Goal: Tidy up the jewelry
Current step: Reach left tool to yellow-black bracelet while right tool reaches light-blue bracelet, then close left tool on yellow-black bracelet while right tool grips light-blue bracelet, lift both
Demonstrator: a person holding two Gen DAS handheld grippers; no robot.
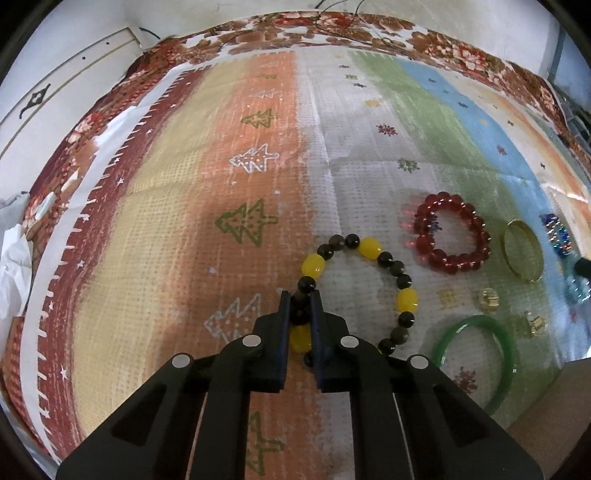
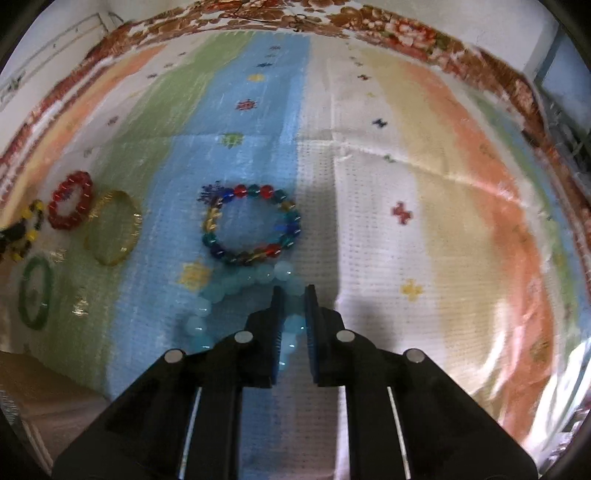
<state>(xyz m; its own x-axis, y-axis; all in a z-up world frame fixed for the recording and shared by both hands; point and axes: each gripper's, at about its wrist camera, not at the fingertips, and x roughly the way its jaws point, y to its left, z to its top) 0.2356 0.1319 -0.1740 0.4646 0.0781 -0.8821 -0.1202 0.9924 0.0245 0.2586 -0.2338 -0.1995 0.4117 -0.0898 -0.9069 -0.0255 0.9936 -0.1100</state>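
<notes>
My left gripper (image 1: 300,295) is shut on the yellow and black bead bracelet (image 1: 384,256), pinching its left side on the striped cloth. A red bead bracelet (image 1: 452,232), a gold bangle (image 1: 522,251) and a green bangle (image 1: 476,354) lie to its right. My right gripper (image 2: 293,291) is shut on a pale blue bead bracelet (image 2: 236,288), gripping its right end. A multicoloured bead bracelet (image 2: 251,225) lies just beyond it. The red bracelet (image 2: 70,205), gold bangle (image 2: 112,232) and green bangle (image 2: 35,293) show at the left of the right wrist view.
Two small gold rings (image 1: 487,297) (image 1: 535,323) lie between the bangles. A brown box corner (image 1: 554,413) sits at the lower right of the left view. The striped cloth (image 2: 424,221) extends to a floral border (image 1: 332,29). White crumpled paper (image 1: 11,258) lies off the left edge.
</notes>
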